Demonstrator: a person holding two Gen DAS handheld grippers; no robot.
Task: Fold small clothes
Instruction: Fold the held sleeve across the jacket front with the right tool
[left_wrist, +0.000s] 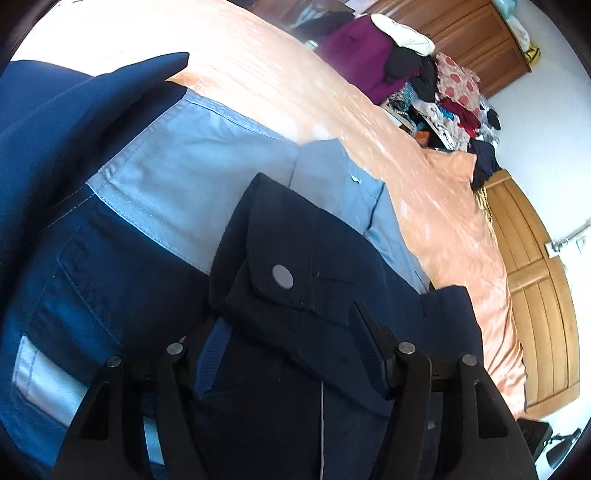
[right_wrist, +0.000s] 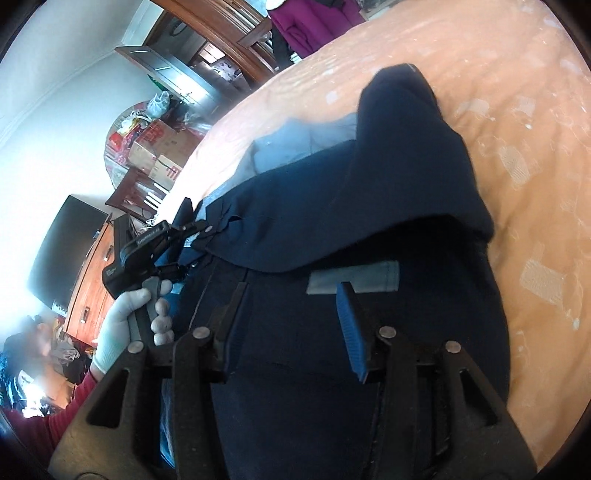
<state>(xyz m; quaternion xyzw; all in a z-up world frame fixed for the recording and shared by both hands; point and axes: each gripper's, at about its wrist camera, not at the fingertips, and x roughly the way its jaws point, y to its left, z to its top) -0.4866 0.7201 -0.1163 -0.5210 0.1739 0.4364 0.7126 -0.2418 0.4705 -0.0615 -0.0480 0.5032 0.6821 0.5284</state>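
Both grippers, left and right, jaws apart over navy garment on bed; folded cuff may spring open, fabric being thick.

Navy, pale-blue panelled garment lying partly folded on peach bedspread.

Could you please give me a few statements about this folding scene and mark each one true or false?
1. The garment is navy with light blue panels. True.
2. It lies on a green bedspread. False: the bedspread is peach-orange.
3. The left gripper has a dark cuff with a grey snap between its fingers. True.
4. The right gripper is shut tight on the fabric. False: its fingers stand apart over the navy cloth.
5. The hand on the left gripper wears a white glove. True.
6. The room behind the bed is bare. False: a pile of clothes lies beyond it.
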